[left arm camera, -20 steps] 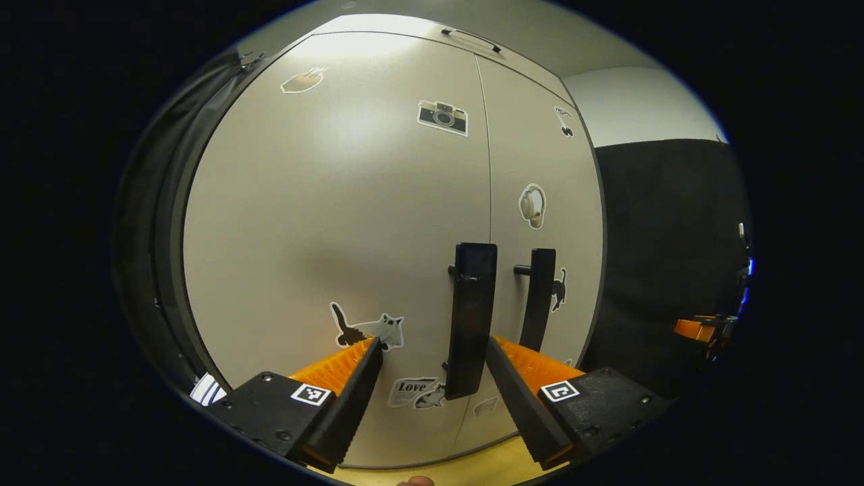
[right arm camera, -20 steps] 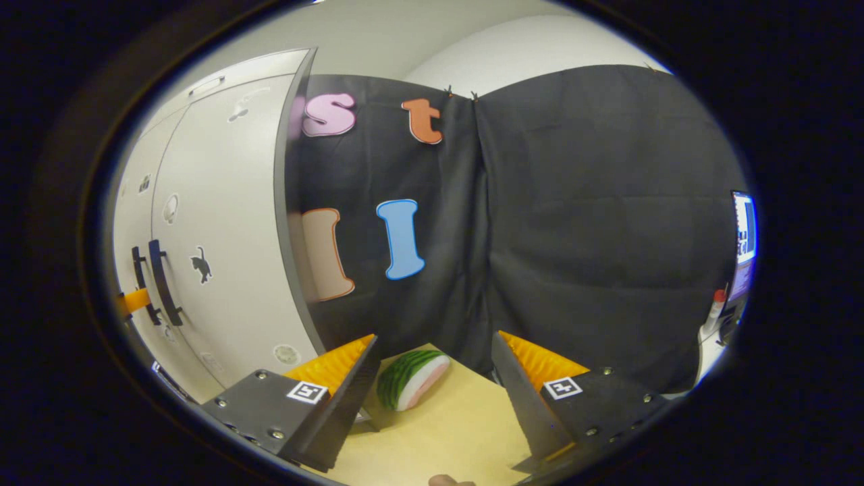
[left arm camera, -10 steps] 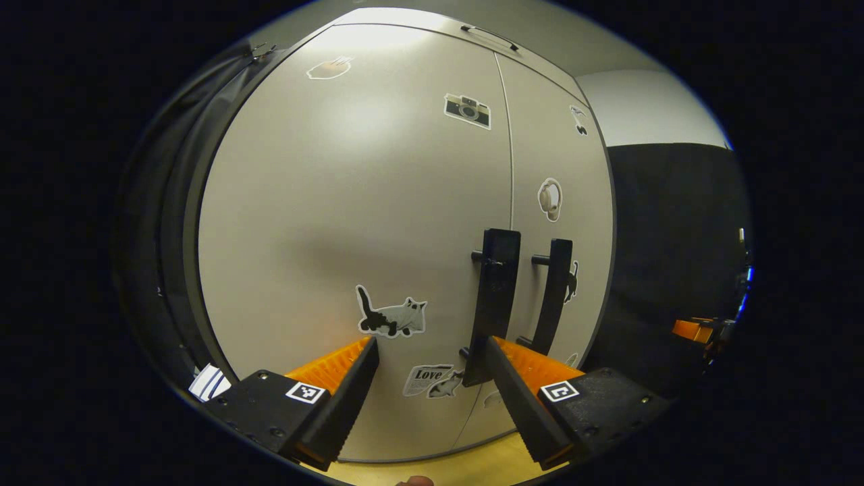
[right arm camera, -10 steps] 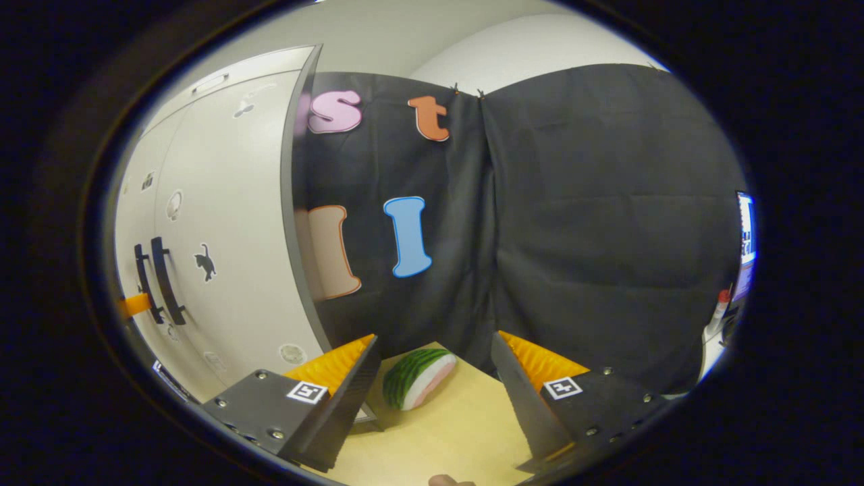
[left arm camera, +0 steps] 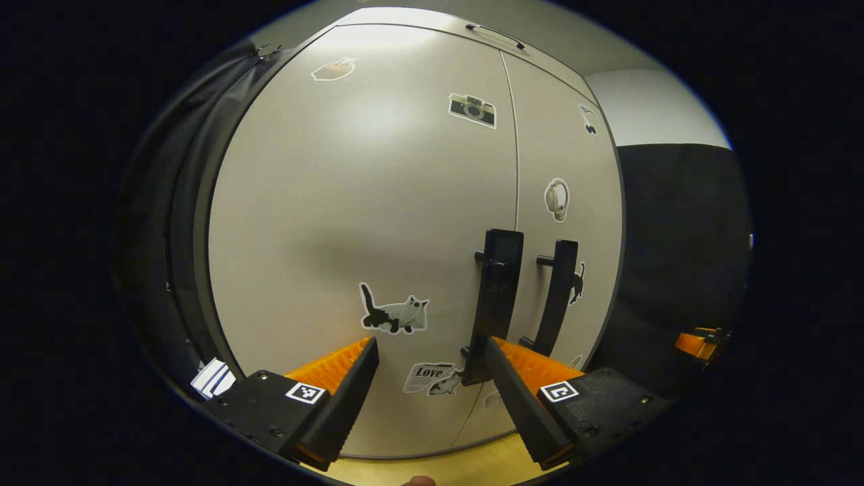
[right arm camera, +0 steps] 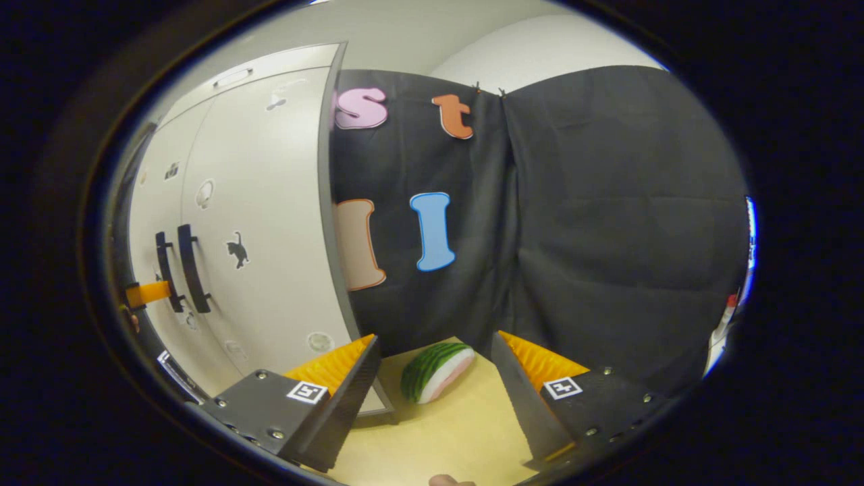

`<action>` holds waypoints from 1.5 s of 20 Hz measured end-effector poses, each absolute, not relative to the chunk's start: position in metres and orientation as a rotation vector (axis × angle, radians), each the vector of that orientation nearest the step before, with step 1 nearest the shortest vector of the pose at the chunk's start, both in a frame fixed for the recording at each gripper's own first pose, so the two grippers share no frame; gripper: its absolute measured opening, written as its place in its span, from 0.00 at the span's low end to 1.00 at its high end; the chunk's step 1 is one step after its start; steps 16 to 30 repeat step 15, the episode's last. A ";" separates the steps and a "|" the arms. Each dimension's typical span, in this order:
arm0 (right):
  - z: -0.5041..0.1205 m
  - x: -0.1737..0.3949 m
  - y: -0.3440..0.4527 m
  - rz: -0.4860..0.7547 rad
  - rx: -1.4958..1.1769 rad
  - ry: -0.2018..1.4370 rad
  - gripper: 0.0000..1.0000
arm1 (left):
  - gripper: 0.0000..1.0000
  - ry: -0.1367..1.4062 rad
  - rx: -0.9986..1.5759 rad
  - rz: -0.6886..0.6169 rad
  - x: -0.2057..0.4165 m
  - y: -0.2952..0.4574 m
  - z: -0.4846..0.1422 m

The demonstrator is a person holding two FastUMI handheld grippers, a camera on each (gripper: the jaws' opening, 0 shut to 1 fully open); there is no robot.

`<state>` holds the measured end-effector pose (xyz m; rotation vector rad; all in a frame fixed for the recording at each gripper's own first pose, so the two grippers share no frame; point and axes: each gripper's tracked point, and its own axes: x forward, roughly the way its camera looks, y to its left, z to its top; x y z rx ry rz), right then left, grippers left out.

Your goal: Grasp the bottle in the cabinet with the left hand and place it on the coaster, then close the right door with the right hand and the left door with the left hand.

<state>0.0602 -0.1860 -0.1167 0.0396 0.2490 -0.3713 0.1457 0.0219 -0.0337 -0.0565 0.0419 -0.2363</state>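
We've got both cabinet doors looking shut: left door (left arm camera: 364,202) and right door (left arm camera: 567,223) sit flush, w/ the seam running between the two black handles (left arm camera: 499,297). So door-closing looks done, or nearly; can't confirm the latch. The bottle and coaster aren't seen from here, so we can't tell if that placement step went OK.

Our left gripper (left arm camera: 432,364) sits just in front of the left door, fingers apart, nothing between them; its right finger overlaps the left handle's lower end in the left gripper view, contact unclear. Our right gripper (right arm camera: 435,361) is off to the right over the wooden table (right arm camera: 445,439), fingers spread, empty, w/ a watermelon slice (right arm camera: 437,371) beyond it.

Readable writing: a sticker (left arm camera: 432,374) low on the left door says "Love". Other stickers (cat, camera) carry no text.
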 end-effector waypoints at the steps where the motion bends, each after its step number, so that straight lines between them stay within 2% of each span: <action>1: -0.116 0.059 -0.181 -0.352 0.031 0.248 1.00 | 0.99 0.035 -0.056 -0.242 0.143 0.019 -0.030; 2: -0.114 0.059 -0.176 -0.334 0.021 0.245 1.00 | 0.96 0.021 -0.060 -0.248 0.137 0.016 -0.024; 9: -0.082 0.059 -0.151 -0.218 0.008 0.202 1.00 | 0.96 -0.028 -0.081 -0.207 0.087 0.009 0.025; 15: -0.002 0.058 -0.130 -0.127 0.007 0.048 1.00 | 0.96 -0.138 -0.024 -0.124 0.028 -0.011 0.093; 30: -0.002 0.058 -0.130 -0.127 0.007 0.048 1.00 | 0.96 -0.138 -0.024 -0.124 0.028 -0.011 0.093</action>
